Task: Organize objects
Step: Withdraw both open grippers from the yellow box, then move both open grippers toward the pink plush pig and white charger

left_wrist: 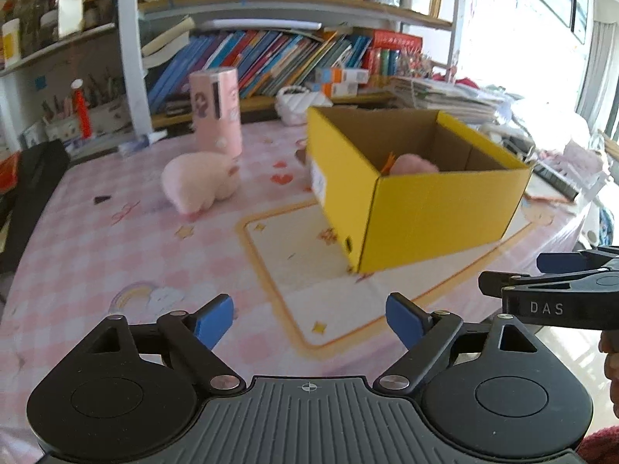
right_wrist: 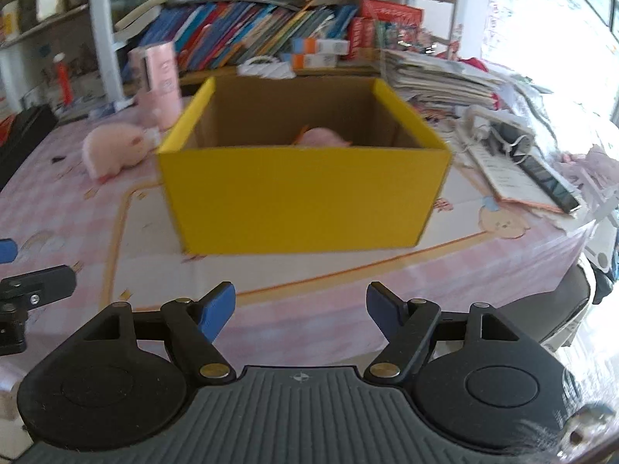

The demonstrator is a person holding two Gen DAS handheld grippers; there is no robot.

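Note:
A yellow cardboard box [left_wrist: 418, 208] [right_wrist: 301, 201] stands open-topped on the pink checked tablecloth, with a pink plush toy [left_wrist: 414, 164] [right_wrist: 323, 138] lying inside it. Left of the box a second pink plush toy [left_wrist: 199, 185] [right_wrist: 114, 150] lies on the cloth in front of an upright pink cylinder [left_wrist: 216, 110] [right_wrist: 158, 85]. My left gripper [left_wrist: 309, 319] is open over the cloth, well short of the box, nothing between its blue pads. My right gripper [right_wrist: 301, 309] is open too, facing the box's front wall, and shows at the right edge of the left wrist view [left_wrist: 541, 274].
Bookshelves packed with books [left_wrist: 271, 58] run along the table's far side. A white woven basket [left_wrist: 300, 102] sits behind the box. Stacked papers [right_wrist: 441, 77] and a keyboard [right_wrist: 545, 181] crowd the right. A black case [left_wrist: 35, 193] borders the left edge.

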